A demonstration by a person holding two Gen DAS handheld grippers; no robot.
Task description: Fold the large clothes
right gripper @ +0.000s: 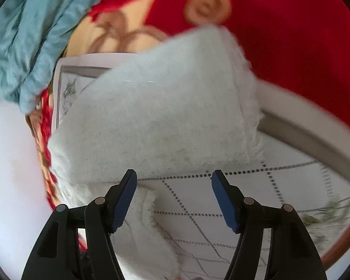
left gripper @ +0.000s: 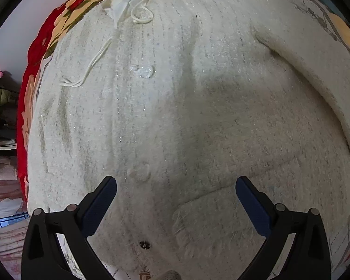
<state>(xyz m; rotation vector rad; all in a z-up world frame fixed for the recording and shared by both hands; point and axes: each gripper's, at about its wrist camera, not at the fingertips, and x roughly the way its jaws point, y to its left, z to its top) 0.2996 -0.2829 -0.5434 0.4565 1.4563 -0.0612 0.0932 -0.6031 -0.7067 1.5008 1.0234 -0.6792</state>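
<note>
- Left wrist view: your left gripper [left gripper: 176, 186] hangs wide open over the cardigan [left gripper: 186, 116], holding nothing. The cardigan lies spread front-up over the bed [left gripper: 319, 16], clear button [left gripper: 142, 71] and loose cord [left gripper: 91, 67] toward the far end, pocket [left gripper: 217, 212] right under your jaws
- From here I'd go for an edge or hem rather than the flat middle, the fuzzy knit is thick so bite deep
- Watch that cord, it could snag a finger
- Right wrist view: your right gripper [right gripper: 173, 182] is released too, nothing between the pads. The sleeve [right gripper: 156, 107] lies just ahead, partly on the sheet [right gripper: 291, 198], teal cloth [right gripper: 28, 37] well off at the back
- It's blurry here, so slow down, then pinch the sleeve's cuff end and lay it across the body
</note>
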